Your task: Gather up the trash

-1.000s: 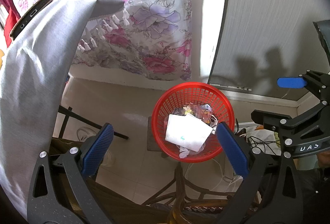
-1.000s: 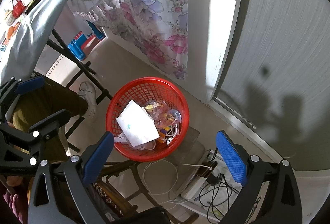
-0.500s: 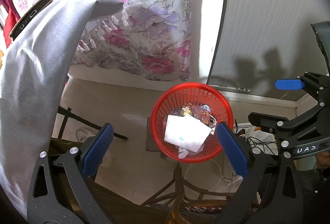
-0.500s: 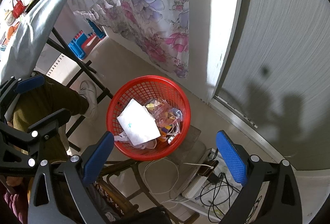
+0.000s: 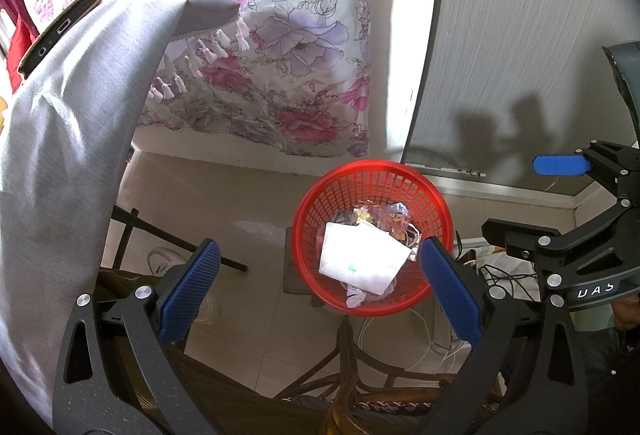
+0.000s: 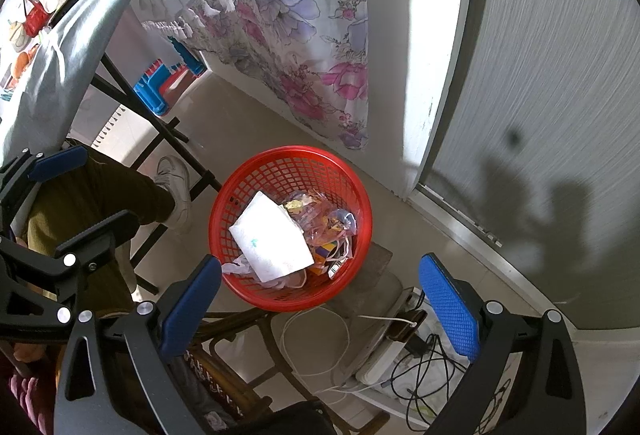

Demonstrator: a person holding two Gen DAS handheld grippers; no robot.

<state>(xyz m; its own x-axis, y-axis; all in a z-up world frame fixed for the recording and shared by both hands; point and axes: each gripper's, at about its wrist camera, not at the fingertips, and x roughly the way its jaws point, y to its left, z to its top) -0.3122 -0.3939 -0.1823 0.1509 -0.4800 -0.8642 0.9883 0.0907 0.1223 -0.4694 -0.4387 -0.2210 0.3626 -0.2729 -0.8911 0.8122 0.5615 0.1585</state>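
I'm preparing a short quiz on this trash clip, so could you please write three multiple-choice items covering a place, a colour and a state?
1. Where does the white paper lie?
A. On the floor beside the basket
B. Inside the basket, on top of the other trash
C. Between the right gripper's fingers

2. What colour is the basket?
A. Red
B. Green
C. Black

3. How do the two grippers stand?
A. Both shut on trash
B. Left open, right shut
C. Both open and empty

Answers:
1 B, the paper rests on the wrappers within the rim.
2 A, its mesh wall is red.
3 C, the left gripper and right gripper show wide gaps with nothing between the fingers.
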